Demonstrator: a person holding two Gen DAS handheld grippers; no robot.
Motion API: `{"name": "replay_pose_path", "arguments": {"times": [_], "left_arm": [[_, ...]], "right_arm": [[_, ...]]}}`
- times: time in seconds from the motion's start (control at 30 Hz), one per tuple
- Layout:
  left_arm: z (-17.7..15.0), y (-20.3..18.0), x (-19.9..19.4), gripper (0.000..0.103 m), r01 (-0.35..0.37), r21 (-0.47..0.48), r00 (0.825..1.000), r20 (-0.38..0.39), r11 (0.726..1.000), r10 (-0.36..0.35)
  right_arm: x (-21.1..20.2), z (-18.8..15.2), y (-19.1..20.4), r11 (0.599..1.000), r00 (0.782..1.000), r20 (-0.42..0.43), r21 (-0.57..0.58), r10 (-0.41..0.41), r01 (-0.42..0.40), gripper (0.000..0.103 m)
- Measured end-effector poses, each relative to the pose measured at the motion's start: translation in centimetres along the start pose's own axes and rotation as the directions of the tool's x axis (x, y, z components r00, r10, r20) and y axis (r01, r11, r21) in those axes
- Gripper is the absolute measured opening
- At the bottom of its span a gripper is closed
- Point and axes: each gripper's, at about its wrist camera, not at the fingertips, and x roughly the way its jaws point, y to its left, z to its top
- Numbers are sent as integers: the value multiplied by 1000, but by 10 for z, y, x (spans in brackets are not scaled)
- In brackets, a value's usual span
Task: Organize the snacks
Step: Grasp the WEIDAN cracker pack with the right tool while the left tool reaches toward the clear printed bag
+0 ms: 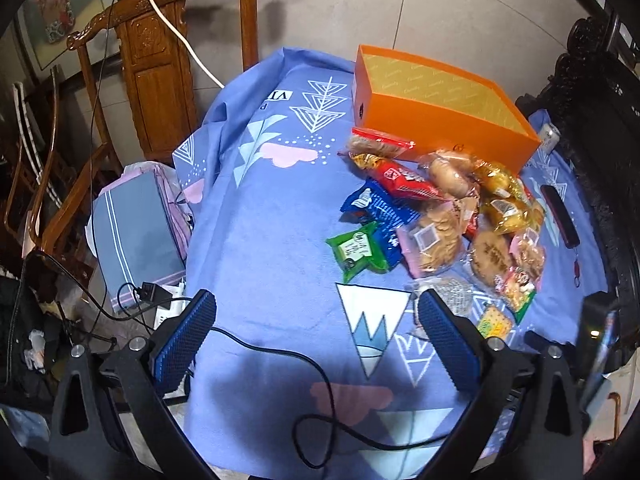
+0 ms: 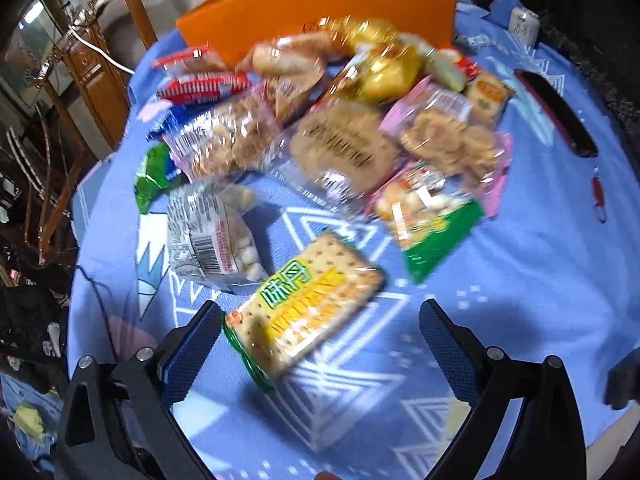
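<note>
A pile of wrapped snacks (image 1: 440,208) lies on the blue patterned tablecloth (image 1: 272,208), just in front of an open orange box (image 1: 440,108). A green packet (image 1: 360,250) and a blue packet (image 1: 380,204) lie at the pile's left edge. My left gripper (image 1: 316,340) hangs open over bare cloth to the near left of the pile, holding nothing. In the blurred right wrist view, my right gripper (image 2: 320,340) is open low over the table. A yellow-green cracker packet (image 2: 304,308) lies between its fingers, close to the left finger (image 2: 192,352). The orange box (image 2: 320,4) stands behind the pile.
A black cable (image 1: 320,380) loops across the near cloth. A long dark object (image 1: 560,216) and a white can (image 1: 548,136) lie at the right. A carved wooden chair (image 1: 160,60) and folded grey fabric (image 1: 136,232) are off the table's left edge. Dark carved furniture borders the right.
</note>
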Motion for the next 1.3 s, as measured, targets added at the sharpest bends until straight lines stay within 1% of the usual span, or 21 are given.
{"name": "replay_pose_path", "arguments": {"times": [0.07, 0.1, 0.17, 0.23, 0.3, 0.33, 0.4, 0.43, 0.47, 0.5, 0.57, 0.63, 0.67, 0.73, 0.77, 0.87, 0.9, 0.93, 1.07, 1.17, 1.3], "left_arm": [[3, 3, 6, 99, -6, 18, 1000, -9, 1000, 6], [4, 4, 8, 99, -6, 21, 1000, -11, 1000, 6], [7, 3, 14, 99, 0, 22, 1000, -19, 1000, 1], [9, -1, 20, 99, 6, 31, 1000, -25, 1000, -5], [10, -8, 26, 99, 11, 43, 999, -34, 999, -10], [11, -13, 29, 99, 15, 48, 999, -40, 999, -13], [13, -22, 34, 99, 29, 50, 999, -40, 998, -27], [14, -26, 36, 99, 34, 49, 999, -41, 998, -32], [13, -30, 39, 99, 36, 48, 998, -43, 998, -34], [13, -37, 43, 99, 45, 47, 998, -52, 998, -43], [12, -49, 51, 99, 63, 57, 996, -68, 996, -59], [8, -64, 60, 99, 71, 88, 994, -85, 994, -64], [6, -72, 64, 99, 72, 108, 994, -95, 992, -62], [2, -83, 69, 99, 77, 126, 992, -107, 989, -63], [1, -86, 71, 99, 84, 129, 991, -114, 988, -69], [-5, -102, 79, 99, 112, 148, 985, -146, 983, -90], [-8, -110, 82, 99, 120, 162, 984, -152, 979, -96], [-11, -118, 86, 99, 126, 178, 982, -159, 976, -97], [-23, -142, 107, 99, 119, 213, 976, -203, 970, -75], [-31, -152, 124, 99, 126, 205, 968, -239, 971, -75], [-38, -156, 142, 99, 133, 167, 961, -261, 977, -86]], "right_arm": [[11, -3, 5, 999, 1000, -12, 38, 3, -3, 93], [15, -4, 7, 999, 1000, -10, 47, -8, 9, 93], [20, -8, 13, 998, 999, 11, 44, -43, 43, 93], [20, -10, 16, 998, 998, 26, 47, -52, 51, 92], [18, -13, 16, 997, 998, 31, 40, -61, 59, 86], [16, -13, 12, 998, 998, 29, 48, -48, 47, 85], [13, -15, 3, 995, 999, 36, 95, 0, -4, 85], [13, -13, 2, 994, 999, 36, 110, 7, -11, 85], [13, -12, 2, 992, 999, 34, 123, 8, -12, 88], [15, -11, 6, 991, 1000, 29, 131, 0, -4, 93], [20, -9, 15, 994, 998, 31, 102, -50, 47, 95], [22, -10, 26, 991, 991, 41, 33, -130, 128, 86], [19, -14, 26, 988, 987, 55, 18, -152, 151, 72], [12, -24, 17, 989, 986, 75, -5, -146, 147, 56], [9, -28, 13, 990, 988, 76, -20, -136, 138, 52], [2, -37, -2, 993, 991, 62, -13, -118, 119, 48], [-1, -40, -8, 995, 993, 61, -2, -100, 100, 48], [-4, -41, -15, 995, 993, 60, 0, -98, 99, 48], [-5, -45, -25, 995, 994, 56, -13, -94, 95, 48], [-7, -44, -31, 994, 992, 56, -20, -110, 111, 48], [-12, -48, -47, 992, 991, 45, -14, -126, 127, 48]]}}
